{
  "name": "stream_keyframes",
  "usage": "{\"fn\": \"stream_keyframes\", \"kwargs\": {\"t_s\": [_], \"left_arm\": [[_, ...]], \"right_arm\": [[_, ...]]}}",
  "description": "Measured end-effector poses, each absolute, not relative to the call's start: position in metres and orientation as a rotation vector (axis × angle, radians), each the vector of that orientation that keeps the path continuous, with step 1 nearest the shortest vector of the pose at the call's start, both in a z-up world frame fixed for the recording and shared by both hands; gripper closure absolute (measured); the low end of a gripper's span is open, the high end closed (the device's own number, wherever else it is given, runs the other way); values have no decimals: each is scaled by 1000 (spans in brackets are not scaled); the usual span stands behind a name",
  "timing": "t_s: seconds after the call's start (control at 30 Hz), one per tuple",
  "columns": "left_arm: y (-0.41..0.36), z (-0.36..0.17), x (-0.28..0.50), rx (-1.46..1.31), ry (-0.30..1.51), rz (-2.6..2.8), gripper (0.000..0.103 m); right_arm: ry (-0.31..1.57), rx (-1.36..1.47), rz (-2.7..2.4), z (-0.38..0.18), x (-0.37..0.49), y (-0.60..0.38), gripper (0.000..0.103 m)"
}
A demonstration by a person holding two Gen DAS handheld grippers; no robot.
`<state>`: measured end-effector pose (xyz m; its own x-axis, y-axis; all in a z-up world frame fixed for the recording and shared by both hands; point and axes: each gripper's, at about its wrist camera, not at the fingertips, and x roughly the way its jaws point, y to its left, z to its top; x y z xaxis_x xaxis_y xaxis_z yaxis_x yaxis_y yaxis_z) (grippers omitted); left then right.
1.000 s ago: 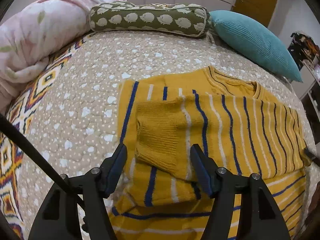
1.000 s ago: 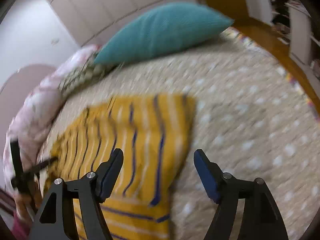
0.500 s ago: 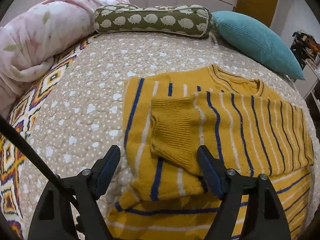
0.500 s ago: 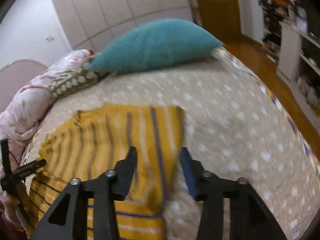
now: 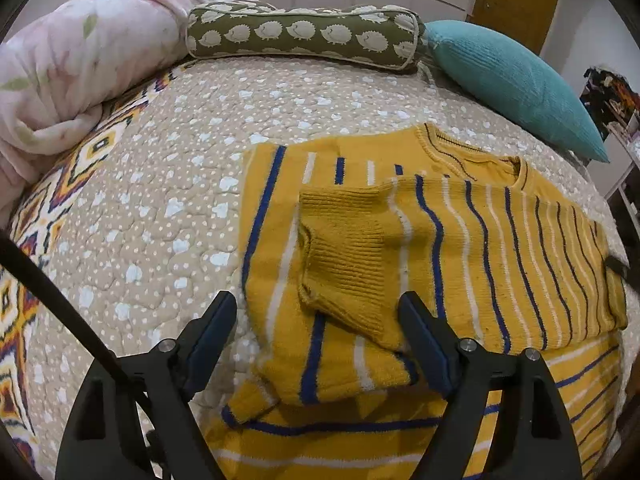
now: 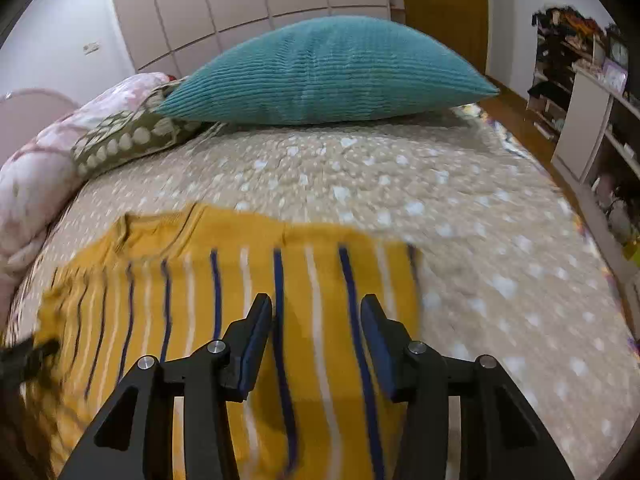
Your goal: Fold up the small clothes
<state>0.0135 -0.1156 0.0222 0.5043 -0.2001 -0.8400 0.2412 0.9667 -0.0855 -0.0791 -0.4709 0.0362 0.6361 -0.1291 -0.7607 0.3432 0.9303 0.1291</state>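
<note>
A mustard-yellow sweater [image 5: 480, 248] with blue and white stripes lies flat on the bed, one sleeve folded across its body with the ribbed cuff [image 5: 344, 256] on top. My left gripper [image 5: 316, 320] is open and empty, just above the sweater's left part near the cuff. In the right wrist view the sweater [image 6: 224, 292] fills the lower left. My right gripper [image 6: 316, 320] is partly open and empty, hovering over the sweater's right side.
The bed has a beige quilt with white spots [image 5: 160, 200]. A teal cushion [image 6: 328, 72], a green hedgehog bolster [image 5: 304, 36] and a pink floral duvet [image 5: 60, 72] lie at the head. Shelves [image 6: 592, 120] stand to the right of the bed.
My left gripper has pulled back slightly from the folded sleeve. My right gripper has swung over the sweater's right side and its jaws have narrowed.
</note>
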Motion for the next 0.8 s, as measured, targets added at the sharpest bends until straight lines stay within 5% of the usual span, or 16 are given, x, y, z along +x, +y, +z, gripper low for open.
{"fn": "stream_keyframes", "kwargs": {"t_s": [0.27,0.37,0.8], "left_arm": [[-114,46,-23,89,936,-267,21],[-112,55,-38,95,898,-268,18],[-102,72,-76,113,849,-290,16]], "right_arm": [[889,307,-278,29,-131,-472,49],[847,307,-259,40,-156,-462,33],[1003,371,-49,54,-201,-424,26]]}}
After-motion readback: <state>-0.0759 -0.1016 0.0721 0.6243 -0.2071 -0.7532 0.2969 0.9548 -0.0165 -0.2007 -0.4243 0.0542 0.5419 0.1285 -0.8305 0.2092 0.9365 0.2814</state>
